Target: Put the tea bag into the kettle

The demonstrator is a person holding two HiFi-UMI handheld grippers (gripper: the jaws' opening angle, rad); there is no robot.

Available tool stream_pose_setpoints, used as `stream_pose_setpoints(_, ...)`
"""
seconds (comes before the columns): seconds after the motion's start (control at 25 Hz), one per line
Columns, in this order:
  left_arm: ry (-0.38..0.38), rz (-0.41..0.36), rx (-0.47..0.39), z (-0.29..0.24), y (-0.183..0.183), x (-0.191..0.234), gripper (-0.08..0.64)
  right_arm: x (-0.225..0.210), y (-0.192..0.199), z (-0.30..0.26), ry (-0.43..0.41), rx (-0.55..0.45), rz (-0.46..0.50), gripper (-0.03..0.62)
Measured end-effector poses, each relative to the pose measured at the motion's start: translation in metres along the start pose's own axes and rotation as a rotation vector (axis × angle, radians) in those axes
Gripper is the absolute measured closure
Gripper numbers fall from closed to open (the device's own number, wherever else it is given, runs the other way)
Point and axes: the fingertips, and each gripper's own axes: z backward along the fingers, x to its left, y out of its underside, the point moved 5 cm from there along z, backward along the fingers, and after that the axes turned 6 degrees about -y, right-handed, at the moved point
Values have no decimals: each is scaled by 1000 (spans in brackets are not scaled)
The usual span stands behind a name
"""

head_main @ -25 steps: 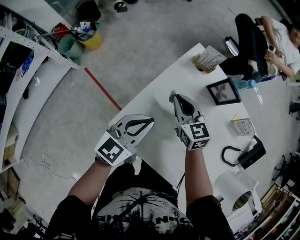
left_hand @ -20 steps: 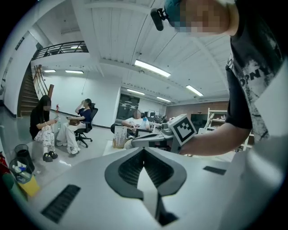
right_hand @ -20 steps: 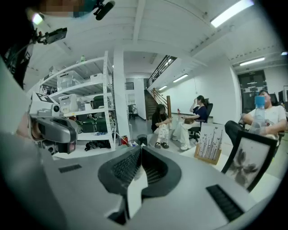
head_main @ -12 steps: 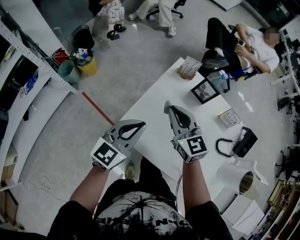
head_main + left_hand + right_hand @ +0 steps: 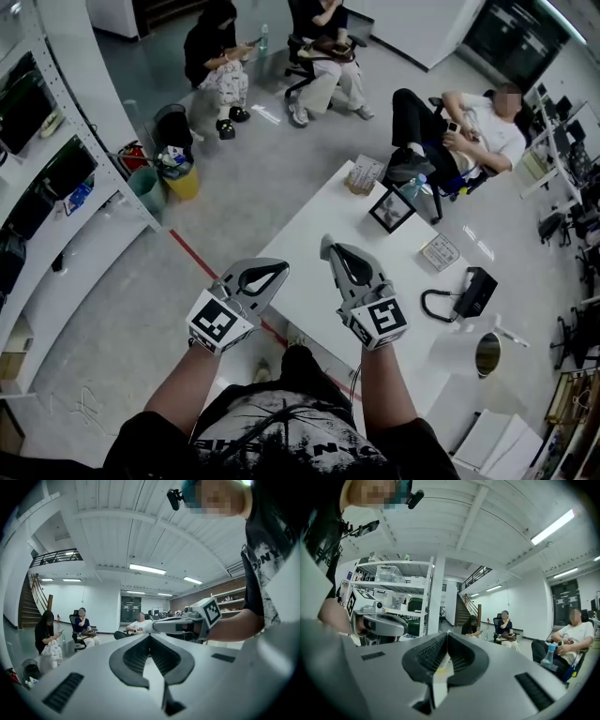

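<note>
forearms stretched forward, left gripper and right gripper level, side by side, both jaws closed

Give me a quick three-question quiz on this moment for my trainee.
1. True or false: the right claw grips the kettle.
2. The picture frame stands on: A the floor, B the table, C a shelf.
3. Which claw is nearer the kettle?
Key: 1 false; 2 B; 3 the right claw.
</note>
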Motion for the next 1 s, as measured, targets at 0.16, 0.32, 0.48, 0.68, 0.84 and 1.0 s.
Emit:
stream_pose_setpoints(0.16,15,-9,-15,14,-11,-16,552,20,-6,16,-6,-28,24,575)
stream_pose_setpoints(0.32,60,-23,-25,24,-14,-36,552,37,-6,37,20,-28,23,575)
stream_pose_setpoints(0.48,119,-35,-36,27,-18,-56,552,47,-7,62,75,-25,28,575)
stream_pose_setpoints(0.68,190,-36,-50,17,-24,-78,552,49,-6,96,156,-15,24,575)
stream_pose_setpoints(0.84,275,-43,-60,-1,-26,-104,552,41,-4,131,236,-8,26,575)
stream_pose_setpoints(1.0,343,-45,-64,-24,-27,-133,552,28,2,169,312,-2,22,575)
